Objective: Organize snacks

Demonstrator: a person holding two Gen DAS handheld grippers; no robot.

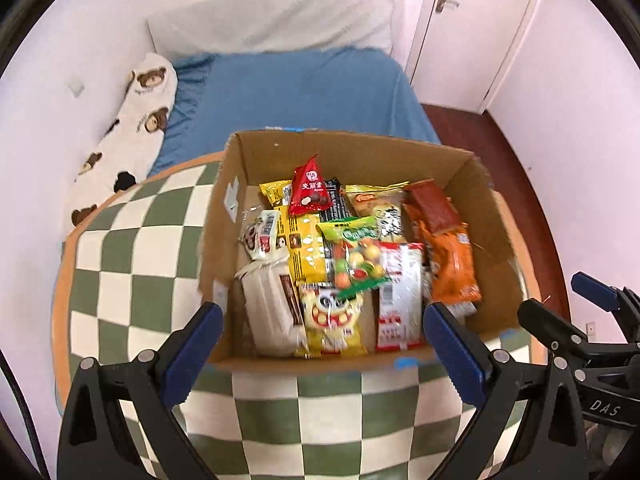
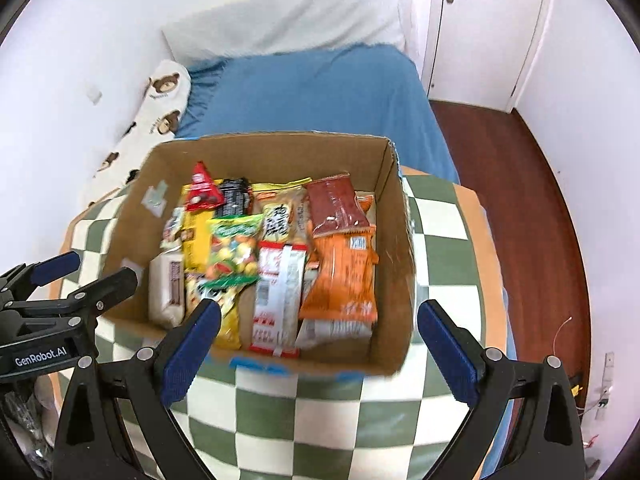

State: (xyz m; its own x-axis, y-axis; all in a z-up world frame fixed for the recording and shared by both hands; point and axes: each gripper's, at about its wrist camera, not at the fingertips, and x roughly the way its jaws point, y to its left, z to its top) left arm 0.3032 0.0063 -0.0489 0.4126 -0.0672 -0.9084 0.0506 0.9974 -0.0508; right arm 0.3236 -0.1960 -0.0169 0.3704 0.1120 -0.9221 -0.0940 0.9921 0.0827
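An open cardboard box [image 1: 352, 152] [image 2: 276, 148] stands on a green-and-cream checkered table [image 1: 320, 412] [image 2: 304, 412]. Several snack packets fill it: a red triangular pack [image 1: 310, 190] [image 2: 204, 194], a green candy bag [image 1: 354, 256] [image 2: 234, 252], an orange packet [image 1: 452, 264] [image 2: 344, 272], a red-and-white packet [image 1: 400, 296] [image 2: 278, 284], a yellow cartoon pack [image 1: 332, 320] and a cream pack [image 1: 268, 304]. My left gripper [image 1: 324, 344] hovers open just in front of the box, holding nothing. My right gripper [image 2: 320, 344] is open too, empty, at the box's near wall.
Beyond the table lies a bed with a blue sheet [image 1: 304, 92] [image 2: 320, 92], a white pillow [image 1: 280, 16] and a bear-print bolster [image 1: 132, 128]. A white door [image 1: 472, 20] and dark wooden floor [image 2: 520, 208] are at the right.
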